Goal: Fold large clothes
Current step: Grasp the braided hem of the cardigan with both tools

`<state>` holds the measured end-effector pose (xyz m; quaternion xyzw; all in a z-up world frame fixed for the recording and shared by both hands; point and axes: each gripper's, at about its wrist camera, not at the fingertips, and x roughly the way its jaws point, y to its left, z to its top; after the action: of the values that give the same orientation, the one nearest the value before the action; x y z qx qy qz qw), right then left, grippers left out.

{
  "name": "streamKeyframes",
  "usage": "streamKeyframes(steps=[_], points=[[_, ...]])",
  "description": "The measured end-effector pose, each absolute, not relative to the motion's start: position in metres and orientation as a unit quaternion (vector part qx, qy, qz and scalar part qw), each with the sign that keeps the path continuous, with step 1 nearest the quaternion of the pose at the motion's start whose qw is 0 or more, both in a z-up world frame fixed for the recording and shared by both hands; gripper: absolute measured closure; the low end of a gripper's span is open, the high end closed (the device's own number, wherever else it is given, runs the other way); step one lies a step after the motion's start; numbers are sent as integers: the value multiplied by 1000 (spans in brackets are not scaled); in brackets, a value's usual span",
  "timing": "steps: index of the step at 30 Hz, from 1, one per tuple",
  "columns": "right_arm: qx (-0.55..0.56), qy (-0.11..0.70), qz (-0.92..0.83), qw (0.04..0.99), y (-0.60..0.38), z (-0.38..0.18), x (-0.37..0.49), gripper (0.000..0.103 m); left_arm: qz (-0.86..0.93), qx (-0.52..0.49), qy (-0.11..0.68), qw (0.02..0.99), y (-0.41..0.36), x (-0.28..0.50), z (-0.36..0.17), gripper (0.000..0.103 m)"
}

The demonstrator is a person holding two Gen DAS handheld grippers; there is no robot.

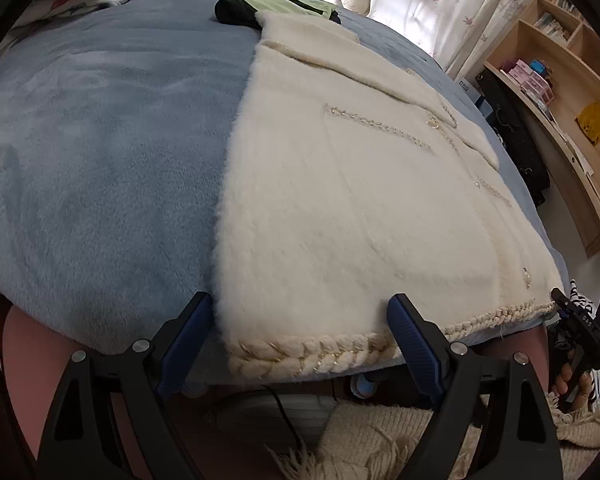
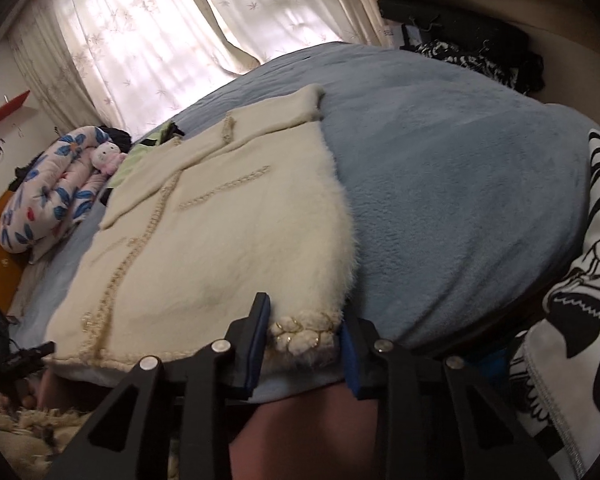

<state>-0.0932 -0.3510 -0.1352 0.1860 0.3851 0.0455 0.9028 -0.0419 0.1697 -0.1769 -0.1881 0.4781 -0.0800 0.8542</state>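
One cream coat (image 1: 340, 208) lies flat on the blue bed cover (image 1: 100, 160), its braided hem (image 1: 320, 354) along the near edge of the bed and its collar end far off toward the curtains. Both sleeves look already laid across the front, so I judge the next fold is hem toward collar.

By its fluffy pile and thick plaited trim, the coat should be soft and limp but fairly bulky and somewhat heavy for a garment. It will sag between two holds and not slide easily on the plush cover. The long pile may give under the pads, so a pinch on fuzz alone could slip. The braid is the firmest part and the sensible place to take hold, one corner in each gripper. Pearl-like buttons (image 1: 526, 274) and a fine chain in the trim seem delicate, so keep the pads off them.

In the left wrist view, the left gripper (image 1: 300, 320) stands wide, its jaws astride the near left corner of the hem without pressing on it. The right gripper (image 2: 304, 320) has its jaws drawn narrow around the near right hem corner (image 2: 304, 336); the left pad (image 2: 260, 328) lies against the braid, while the other side is partly hidden, so a firm pinch looks likely rather than certain.

Lifting both corners evenly should keep the heavy middle from dragging.
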Motion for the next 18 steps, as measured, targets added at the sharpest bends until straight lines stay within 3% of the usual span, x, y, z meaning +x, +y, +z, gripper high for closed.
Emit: streamKeyframes(steps=[11,16,18], points=[[184,398,15,899,-354,-147,-90,71,-77,-187,486,850,167,-41,-181,18],[182,404,14,896,-353,-150,-88,70,-65,-153,491,855,156,-39,-178,37],[177,406,13,896,-352,-150,-87,71,-60,-140,490,858,151,-38,-176,52]])
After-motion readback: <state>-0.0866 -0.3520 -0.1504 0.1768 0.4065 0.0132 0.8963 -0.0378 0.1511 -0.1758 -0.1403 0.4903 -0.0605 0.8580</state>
